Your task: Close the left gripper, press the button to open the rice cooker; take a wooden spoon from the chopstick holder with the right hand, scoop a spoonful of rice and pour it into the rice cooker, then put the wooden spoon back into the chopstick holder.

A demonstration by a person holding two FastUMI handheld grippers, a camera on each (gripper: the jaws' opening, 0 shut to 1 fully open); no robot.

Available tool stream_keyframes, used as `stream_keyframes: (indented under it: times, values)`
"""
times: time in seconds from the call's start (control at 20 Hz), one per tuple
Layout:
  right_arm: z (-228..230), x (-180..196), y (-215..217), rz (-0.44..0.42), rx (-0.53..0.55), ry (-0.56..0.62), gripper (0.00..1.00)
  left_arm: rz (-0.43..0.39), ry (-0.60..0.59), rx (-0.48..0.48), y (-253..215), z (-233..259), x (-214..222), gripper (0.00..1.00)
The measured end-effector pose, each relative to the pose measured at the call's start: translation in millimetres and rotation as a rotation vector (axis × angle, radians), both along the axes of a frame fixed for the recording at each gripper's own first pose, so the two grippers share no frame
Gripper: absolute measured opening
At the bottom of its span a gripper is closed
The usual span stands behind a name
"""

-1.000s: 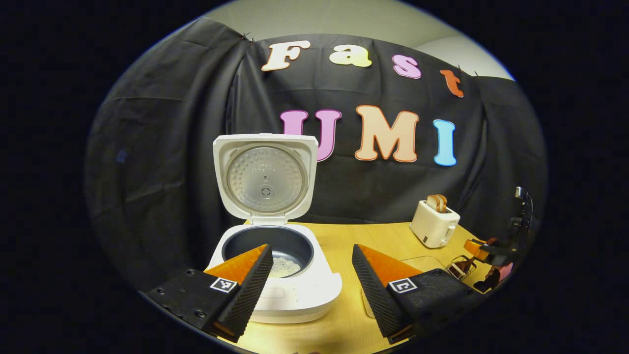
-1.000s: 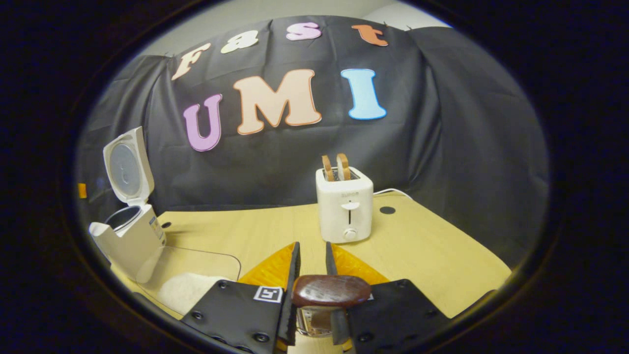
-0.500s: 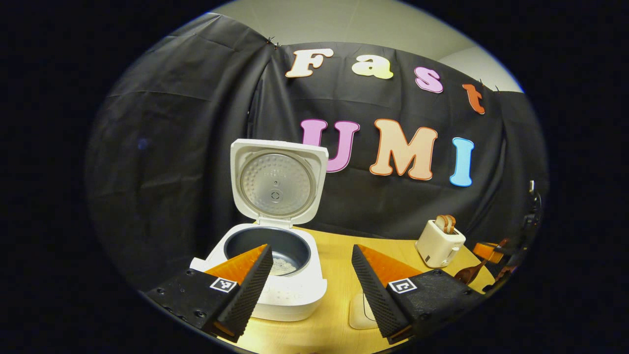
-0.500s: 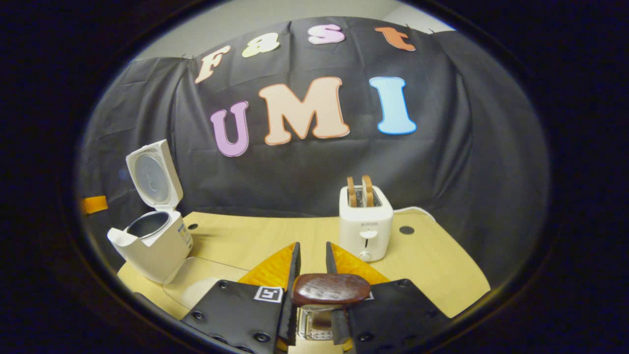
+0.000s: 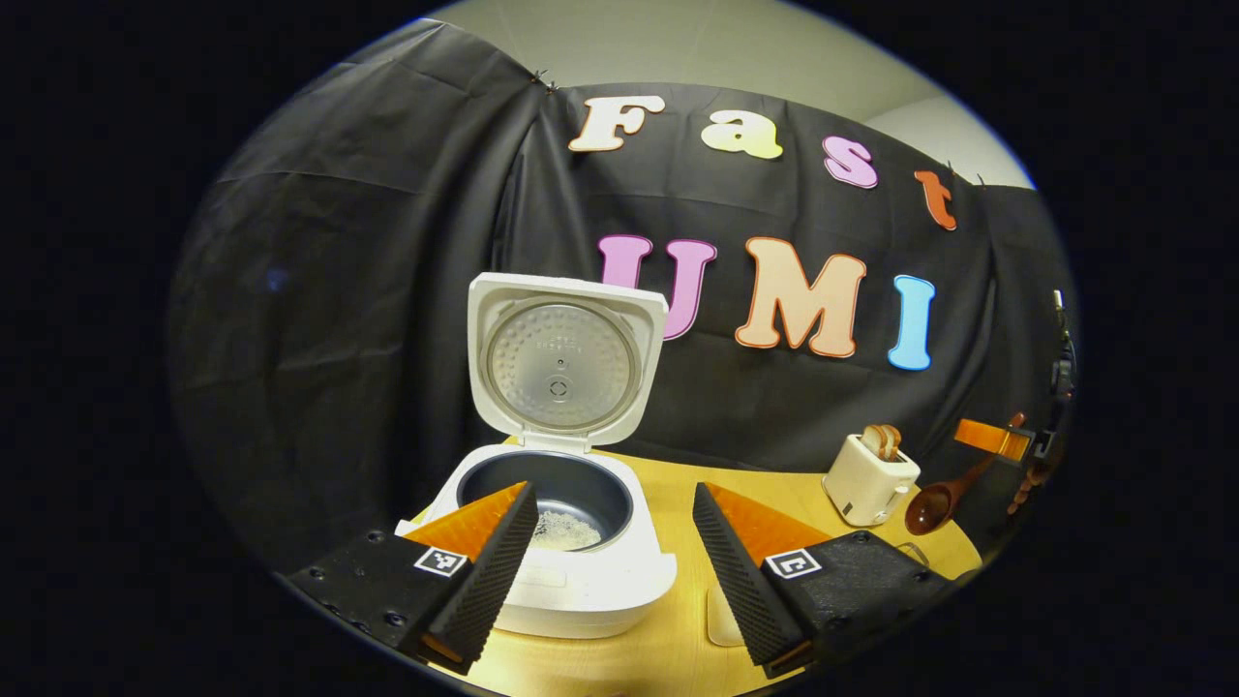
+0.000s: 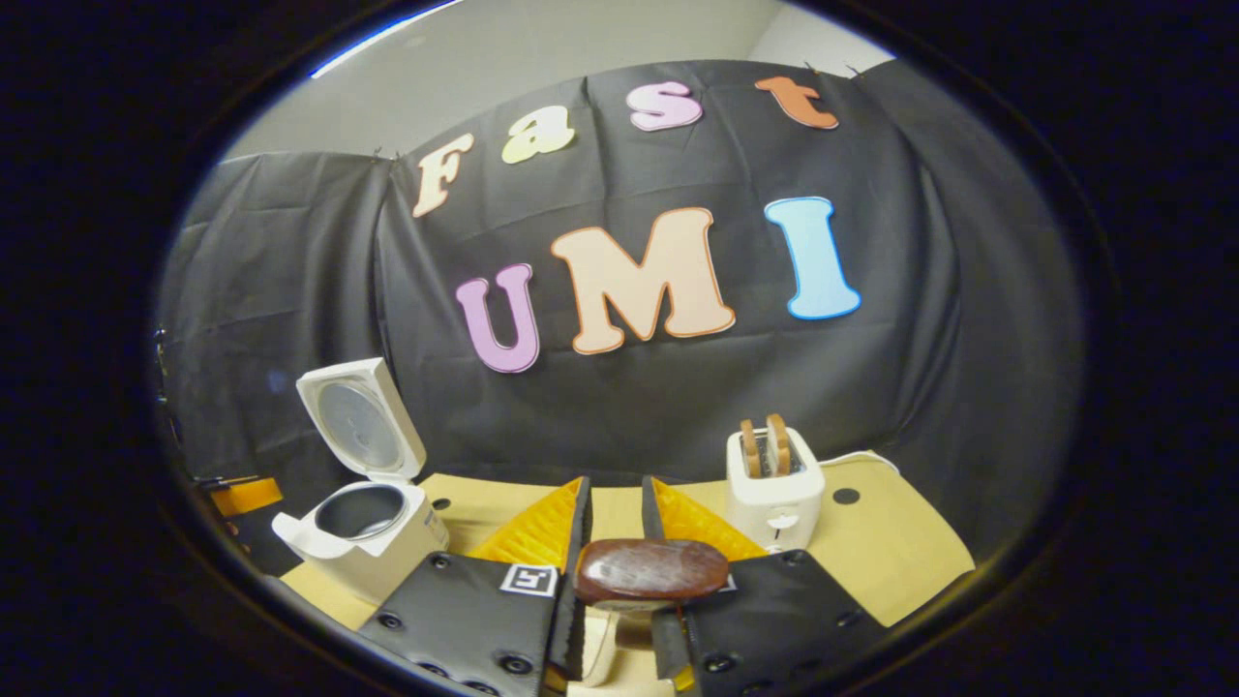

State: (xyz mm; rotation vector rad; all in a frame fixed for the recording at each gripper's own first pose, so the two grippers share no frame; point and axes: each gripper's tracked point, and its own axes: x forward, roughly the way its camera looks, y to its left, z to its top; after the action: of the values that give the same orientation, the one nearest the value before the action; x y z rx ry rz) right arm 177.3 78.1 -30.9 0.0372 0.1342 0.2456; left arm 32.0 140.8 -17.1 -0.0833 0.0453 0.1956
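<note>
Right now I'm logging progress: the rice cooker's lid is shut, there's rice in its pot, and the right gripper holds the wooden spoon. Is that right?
Not quite: the rice cooker's lid stands open, as the left gripper view shows. The rest holds: rice lies in the pot, and the right gripper holds the wooden spoon.

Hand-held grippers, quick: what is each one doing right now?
Left hand-held gripper: open, holding nothing.
Right hand-held gripper: shut on the wooden spoon.
</note>
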Motion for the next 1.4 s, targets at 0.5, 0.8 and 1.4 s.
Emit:
stream_keyframes:
  times: [0.5, 0.8, 1.4]
  values:
    - [-141.6, -18.1, 110.6, 0.046, -0.19, 0.127, 0.32, -0.136, 0.033, 0.036, 19.3, -10.6, 7.8, 0.95]
    - [-175.2, -18.7, 130.9, 0.039, -0.187, 0.173, 0.32, -0.15, 0.05, 0.058, 39.9, -13.8, 5.9, 0.96]
    - [-170.9, -21.1, 141.9, -0.054, 0.131, 0.273, 0.32, -0.164, 0.044, 0.062, 61.5, -15.4, 5.9, 0.95]
